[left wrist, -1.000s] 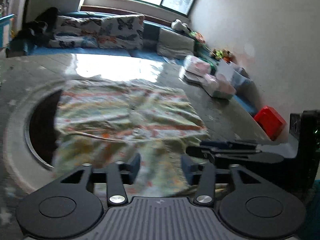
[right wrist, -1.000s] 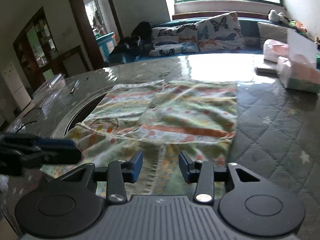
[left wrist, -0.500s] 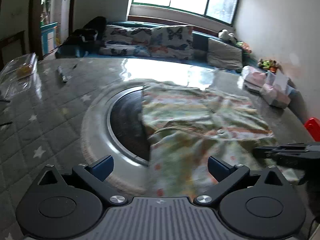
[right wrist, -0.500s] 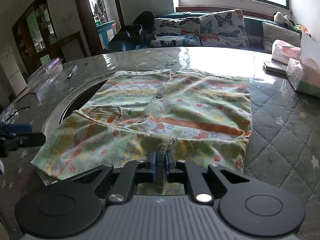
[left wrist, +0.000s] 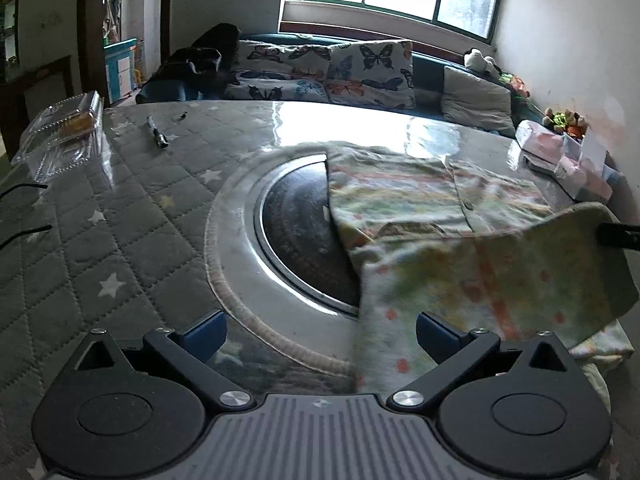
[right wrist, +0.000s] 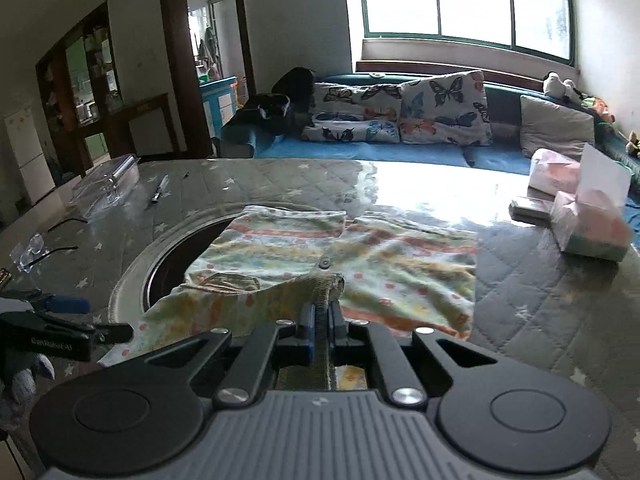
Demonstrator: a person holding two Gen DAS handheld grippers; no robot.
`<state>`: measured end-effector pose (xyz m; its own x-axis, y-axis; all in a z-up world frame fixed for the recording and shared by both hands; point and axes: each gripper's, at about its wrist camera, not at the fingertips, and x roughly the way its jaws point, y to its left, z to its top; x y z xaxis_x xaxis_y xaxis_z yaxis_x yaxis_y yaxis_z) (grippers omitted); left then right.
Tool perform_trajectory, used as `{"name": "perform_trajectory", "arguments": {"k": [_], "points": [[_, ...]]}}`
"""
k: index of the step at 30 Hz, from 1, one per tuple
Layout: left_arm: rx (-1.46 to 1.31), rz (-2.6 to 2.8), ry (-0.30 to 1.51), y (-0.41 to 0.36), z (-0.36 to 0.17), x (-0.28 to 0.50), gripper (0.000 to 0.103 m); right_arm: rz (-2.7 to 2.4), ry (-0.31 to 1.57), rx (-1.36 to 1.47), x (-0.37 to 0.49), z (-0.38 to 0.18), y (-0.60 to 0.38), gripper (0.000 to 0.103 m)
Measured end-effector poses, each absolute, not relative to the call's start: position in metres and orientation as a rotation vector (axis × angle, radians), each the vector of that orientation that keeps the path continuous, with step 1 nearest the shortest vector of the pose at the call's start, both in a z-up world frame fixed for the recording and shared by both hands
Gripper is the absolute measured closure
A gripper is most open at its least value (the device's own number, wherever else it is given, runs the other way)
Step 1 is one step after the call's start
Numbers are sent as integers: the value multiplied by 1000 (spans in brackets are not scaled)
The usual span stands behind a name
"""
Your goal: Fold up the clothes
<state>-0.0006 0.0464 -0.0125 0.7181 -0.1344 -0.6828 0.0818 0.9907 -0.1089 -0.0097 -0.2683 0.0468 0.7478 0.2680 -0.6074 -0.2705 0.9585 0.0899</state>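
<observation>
A pale floral garment with orange stripes [right wrist: 360, 256] lies on the quilted table, partly over a round dark inset. My right gripper [right wrist: 320, 320] is shut on the garment's ribbed near hem and holds it lifted off the table. In the left wrist view the lifted hem [left wrist: 500, 272] hangs in the air to the right. My left gripper [left wrist: 320, 332] is open and empty, with the garment's near left edge between its fingers. The left gripper also shows at the left of the right wrist view [right wrist: 80, 336].
The round dark inset with a metal rim [left wrist: 296, 240] sits mid-table. A clear plastic box [left wrist: 64, 136], a pen [left wrist: 158, 136] and glasses [right wrist: 36, 250] lie at the left. Tissue packs [right wrist: 588, 216] stand at the right. A sofa with butterfly cushions [right wrist: 400, 116] is behind.
My right gripper shut on the near hem and lifted it. My left gripper opened wide and swung left, so the inset and left table came into view.
</observation>
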Motion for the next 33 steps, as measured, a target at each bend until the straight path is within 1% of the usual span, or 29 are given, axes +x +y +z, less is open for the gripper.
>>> {"name": "perform_trajectory", "arguments": {"k": [5,6,7,9,11,14,17,21,24,29,30,33], "points": [[-59,-92,734,43,-5,11,3,253,702,10,-2,32,-274,98],[-51,-94,730,41,-4,13,8,247,713,10,0,27,-275,98],[-41,-100,727,38,-3,16,10,243,723,8,2,23,-275,97],[-21,-116,725,30,-3,23,19,247,724,0,4,20,-276,97],[-1,-130,726,23,-4,30,26,251,726,-8,6,17,-276,93],[27,-143,736,13,-9,41,30,256,728,-20,8,13,-276,90],[50,-148,751,9,-15,50,34,262,731,-31,10,8,-277,89],[68,-144,769,7,-21,58,34,273,733,-48,13,3,-276,89],[78,-143,778,7,-26,61,33,316,743,-66,20,-3,-267,85],[86,-141,788,6,-28,63,32,324,780,-71,29,-12,-263,84],[87,-140,786,6,-26,62,33,327,781,-77,28,-12,-263,82],[85,-152,771,2,-16,55,32,338,768,-110,18,-5,-263,68]]}}
